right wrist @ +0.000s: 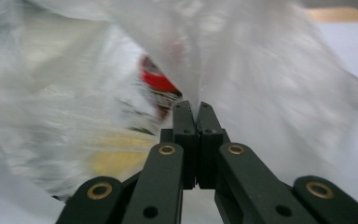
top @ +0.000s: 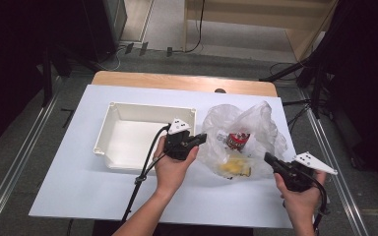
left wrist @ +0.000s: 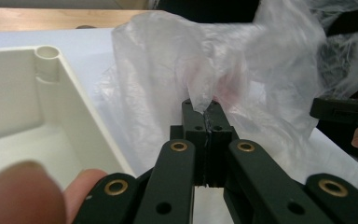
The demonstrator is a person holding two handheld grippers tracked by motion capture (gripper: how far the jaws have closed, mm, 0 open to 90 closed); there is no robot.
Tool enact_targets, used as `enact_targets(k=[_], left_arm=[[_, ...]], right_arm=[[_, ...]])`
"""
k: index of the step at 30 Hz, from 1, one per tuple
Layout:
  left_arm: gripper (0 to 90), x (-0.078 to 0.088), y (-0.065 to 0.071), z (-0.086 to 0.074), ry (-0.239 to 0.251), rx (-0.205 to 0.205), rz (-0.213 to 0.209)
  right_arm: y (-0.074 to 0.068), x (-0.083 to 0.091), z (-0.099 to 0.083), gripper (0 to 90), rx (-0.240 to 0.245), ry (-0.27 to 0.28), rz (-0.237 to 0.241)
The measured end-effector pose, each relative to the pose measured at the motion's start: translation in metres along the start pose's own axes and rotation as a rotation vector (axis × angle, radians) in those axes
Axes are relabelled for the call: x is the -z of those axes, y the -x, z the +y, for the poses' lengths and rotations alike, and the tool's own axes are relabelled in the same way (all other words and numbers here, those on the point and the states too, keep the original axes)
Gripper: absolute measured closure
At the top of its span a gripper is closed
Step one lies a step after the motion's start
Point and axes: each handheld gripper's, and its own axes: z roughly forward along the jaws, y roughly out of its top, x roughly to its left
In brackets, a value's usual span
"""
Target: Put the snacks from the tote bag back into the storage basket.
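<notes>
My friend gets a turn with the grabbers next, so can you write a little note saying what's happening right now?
Left gripper: shut on the left edge of the clear plastic bag.
Right gripper: shut on the bag's film at its right side.
Things: the bag lies on the white table sheet, right of the white plastic tray. Inside it are a red-labelled packet and something yellow; what they are is hard to tell.
Done: both sides of the bag are gripped.
Left: probably pull the bag open and move its contents to the tray, which holds nothing yet.
</notes>
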Motion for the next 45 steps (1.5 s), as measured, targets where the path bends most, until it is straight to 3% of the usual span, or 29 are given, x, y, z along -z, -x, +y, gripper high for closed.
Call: enact_targets(k=[4, 7, 9, 10, 13, 17, 19, 24, 32, 38, 45], left_arm=[[90.0, 0.002, -0.006, -0.002, 0.013, 0.020, 0.021], [90.0, 0.004, -0.010, -0.002, 0.028, 0.037, 0.029], [90.0, 0.005, -0.011, -0.002, 0.026, 0.039, 0.022], [90.0, 0.005, -0.009, -0.002, 0.025, 0.033, 0.013], [90.0, 0.005, -0.005, -0.004, 0.025, 0.015, -0.003], [90.0, 0.005, -0.003, -0.004, 0.029, 0.019, -0.004], [90.0, 0.005, -0.004, -0.004, 0.030, 0.016, -0.005], [90.0, 0.006, -0.003, -0.003, 0.030, 0.018, -0.006], [90.0, 0.006, 0.001, -0.004, 0.018, 0.006, -0.007], [90.0, 0.004, 0.004, -0.003, 0.020, -0.004, -0.012], [90.0, 0.000, 0.006, -0.001, 0.017, 0.010, -0.018]], right_arm=[[0.026, 0.005, -0.015, 90.0, -0.045, -0.040, -0.105], [0.038, 0.005, -0.025, 90.0, -0.077, -0.092, -0.144], [0.041, 0.006, -0.030, 90.0, -0.087, -0.111, -0.140], [0.040, 0.006, -0.031, 89.6, -0.087, -0.110, -0.133], [0.033, 0.012, -0.026, 59.4, -0.071, -0.058, -0.093], [0.020, 0.027, -0.015, 46.3, -0.037, 0.007, -0.066], [0.014, 0.035, -0.009, 40.8, -0.022, 0.033, -0.082], [0.008, 0.046, 0.004, 35.0, -0.002, 0.072, -0.101], [0.003, 0.050, 0.043, 32.7, 0.011, 0.134, -0.133], [0.004, 0.041, 0.074, 31.3, 0.023, 0.153, -0.151], [0.009, -0.001, 0.088, 32.2, 0.010, 0.087, -0.135]])
